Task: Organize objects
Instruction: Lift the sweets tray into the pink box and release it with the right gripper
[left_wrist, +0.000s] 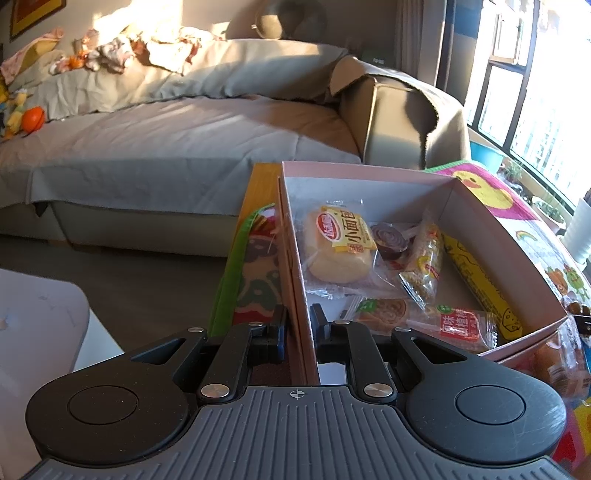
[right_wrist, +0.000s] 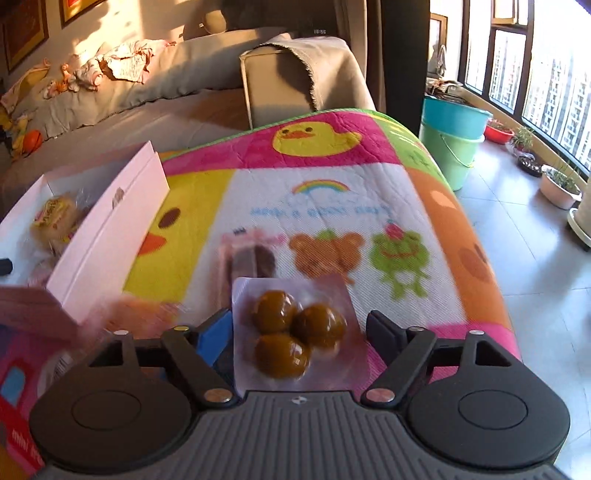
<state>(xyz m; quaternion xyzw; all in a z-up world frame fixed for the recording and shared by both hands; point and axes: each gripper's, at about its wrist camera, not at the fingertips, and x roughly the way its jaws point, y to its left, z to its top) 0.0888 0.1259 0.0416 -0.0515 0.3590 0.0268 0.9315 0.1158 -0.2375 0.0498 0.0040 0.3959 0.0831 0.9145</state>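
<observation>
Item, nearest the right wrist camera: clear plastic packet of three glossy brown balls (right_wrist: 299, 332), lying flat on the quilted cartoon-print mat (right_wrist: 332, 206) over the tabletop. It sits between the two fingers of the right claw (right_wrist: 299, 328), which stands wide; the left finger is at the packet's edge, the right finger a little apart from it. No firm pinch is visible.

Item: small pink-wrapped dark snack (right_wrist: 255, 254), blurred, just beyond the packet on the mat.

Item: pale pink shallow cardboard box (left_wrist: 517, 251), open-topped, at the mat's left side. Contents: wrapped round bread bun (left_wrist: 338, 247), dark round sweet (left_wrist: 391, 240), yellow-and-red grain bar (left_wrist: 424, 266), long yellow wrapper (left_wrist: 480, 280), red-labelled packet (left_wrist: 461, 325).

Item: left claw (left_wrist: 299, 328), narrowed onto the box's near side wall, one finger outside, one inside, steadying it.

Step in hand, by judgement: gathering loose snacks into the box; the ball packet is the present piece. Next move calls for closing the right claw squarely on the thin packet, lifting without letting it slip, and carrying it left over the box wall.
</observation>
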